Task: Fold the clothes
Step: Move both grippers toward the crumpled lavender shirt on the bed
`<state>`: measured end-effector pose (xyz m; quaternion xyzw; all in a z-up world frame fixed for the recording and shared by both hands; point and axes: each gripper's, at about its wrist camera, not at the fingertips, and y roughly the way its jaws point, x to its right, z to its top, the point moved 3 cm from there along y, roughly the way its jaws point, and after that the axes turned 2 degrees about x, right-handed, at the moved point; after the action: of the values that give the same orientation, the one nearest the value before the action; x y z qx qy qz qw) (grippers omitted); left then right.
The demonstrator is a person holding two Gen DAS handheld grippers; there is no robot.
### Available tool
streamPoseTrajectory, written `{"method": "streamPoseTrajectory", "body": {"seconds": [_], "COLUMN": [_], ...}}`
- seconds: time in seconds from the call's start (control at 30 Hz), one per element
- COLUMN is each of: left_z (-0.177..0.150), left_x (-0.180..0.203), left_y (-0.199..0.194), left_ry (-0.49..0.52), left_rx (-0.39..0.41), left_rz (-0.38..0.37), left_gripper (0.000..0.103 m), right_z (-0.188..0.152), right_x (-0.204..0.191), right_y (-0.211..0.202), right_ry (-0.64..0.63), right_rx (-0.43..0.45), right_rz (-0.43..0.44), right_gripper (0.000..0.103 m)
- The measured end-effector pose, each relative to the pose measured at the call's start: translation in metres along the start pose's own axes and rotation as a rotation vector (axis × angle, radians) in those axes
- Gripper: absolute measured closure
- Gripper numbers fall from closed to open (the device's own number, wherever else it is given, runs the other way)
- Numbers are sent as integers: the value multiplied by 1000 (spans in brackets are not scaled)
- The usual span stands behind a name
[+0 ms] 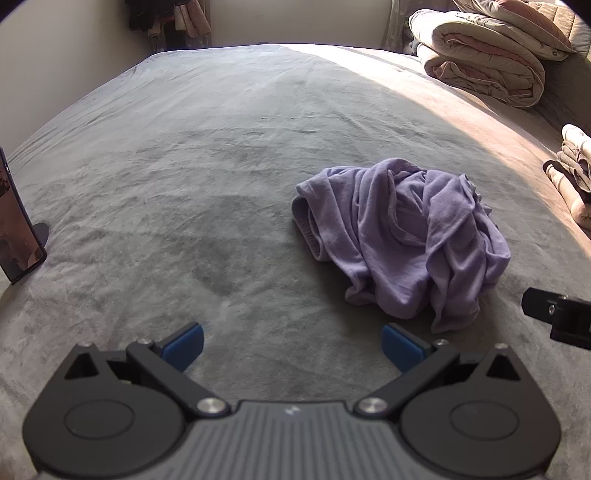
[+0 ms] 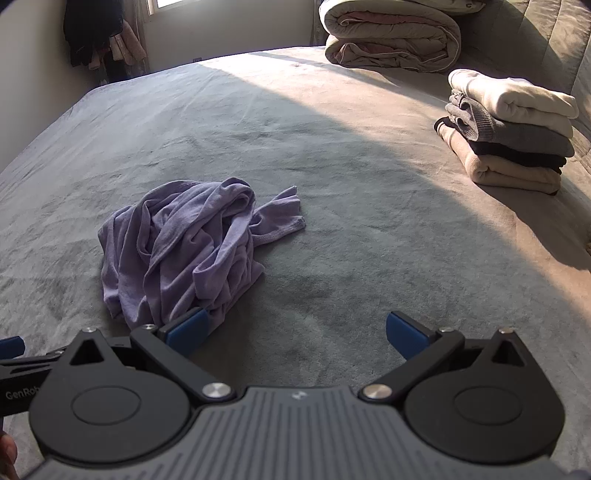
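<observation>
A crumpled lilac garment (image 1: 402, 240) lies in a heap on the grey bed cover (image 1: 184, 184). In the left wrist view it is ahead and to the right of my left gripper (image 1: 293, 345), which is open with nothing between its blue pads. The right wrist view shows the same lilac garment (image 2: 184, 247) ahead and to the left of my right gripper (image 2: 295, 334), also open and empty. Its left blue pad (image 2: 186, 330) overlaps the heap's near edge in the image. One hemmed corner sticks out to the right of the heap.
A stack of folded clothes (image 2: 509, 133) sits at the right of the bed. A rolled quilt (image 2: 391, 33) lies at the far right. A phone on a stand (image 1: 16, 221) is at the left edge. Dark clothes (image 2: 92, 33) hang in the far corner.
</observation>
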<state>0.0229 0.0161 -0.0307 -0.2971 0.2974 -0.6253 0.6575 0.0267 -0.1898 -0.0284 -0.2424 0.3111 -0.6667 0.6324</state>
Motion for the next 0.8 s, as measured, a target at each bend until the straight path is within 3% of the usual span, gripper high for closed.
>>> {"method": "streamPoseTrajectory", "body": {"seconds": [0.8], "left_z": [2], "left_x": [5], "left_y": [16], "left_ry": [-1], "left_rx": [-54], "left_rz": [-14], "left_gripper": [0], "right_z": [4], "right_x": [10], "right_y": [3], "right_ry": [16], "right_rx": [-17], "right_rz": [-5], "right_gripper": [0]}}
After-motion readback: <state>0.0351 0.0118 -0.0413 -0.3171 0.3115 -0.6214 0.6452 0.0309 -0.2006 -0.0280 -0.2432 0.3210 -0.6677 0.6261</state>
